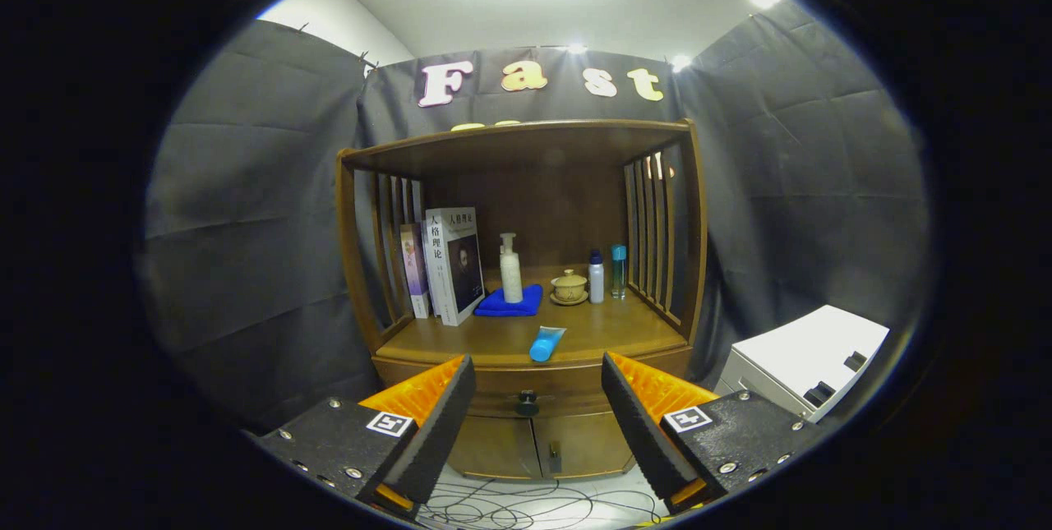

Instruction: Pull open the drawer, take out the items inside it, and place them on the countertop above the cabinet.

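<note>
A wooden cabinet stands ahead of me with a countertop [592, 333] under an open shelf. Its drawer [559, 395] sits just below the countertop, pushed in, with a dark round knob [527, 403]. A blue tube [546, 343] lies on the countertop near its front edge. My gripper [538, 386] is open and holds nothing. The knob shows between the fingers, still some way beyond them. What is inside the drawer is hidden.
On the countertop stand books [450, 263], a white pump bottle [510, 269] on a blue cloth [509, 302], a lidded tea bowl [569, 286] and two small bottles [606, 274]. Two cabinet doors [538, 446] are below the drawer. A white box [809, 357] stands to the right. Cables [526, 507] lie on the floor.
</note>
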### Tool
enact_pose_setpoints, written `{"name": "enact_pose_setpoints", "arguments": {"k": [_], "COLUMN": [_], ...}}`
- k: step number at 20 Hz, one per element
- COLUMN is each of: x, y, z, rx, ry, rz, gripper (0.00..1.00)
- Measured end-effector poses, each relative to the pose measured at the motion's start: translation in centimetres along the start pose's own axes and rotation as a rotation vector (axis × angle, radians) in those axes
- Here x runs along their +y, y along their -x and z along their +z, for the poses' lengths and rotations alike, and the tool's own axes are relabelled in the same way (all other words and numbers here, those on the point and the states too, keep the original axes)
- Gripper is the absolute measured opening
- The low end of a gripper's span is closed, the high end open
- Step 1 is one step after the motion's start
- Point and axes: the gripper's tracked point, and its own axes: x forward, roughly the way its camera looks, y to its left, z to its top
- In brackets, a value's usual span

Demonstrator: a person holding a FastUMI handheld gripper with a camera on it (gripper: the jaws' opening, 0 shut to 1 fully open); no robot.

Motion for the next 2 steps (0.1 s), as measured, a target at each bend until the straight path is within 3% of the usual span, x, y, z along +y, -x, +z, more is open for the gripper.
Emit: {"name": "enact_pose_setpoints", "arguments": {"k": [2], "x": [0.32], "y": [-0.13], "z": [0.03], "rx": [-0.002], "ry": [-0.001], "rz": [0.008], "gripper": [0.95]}}
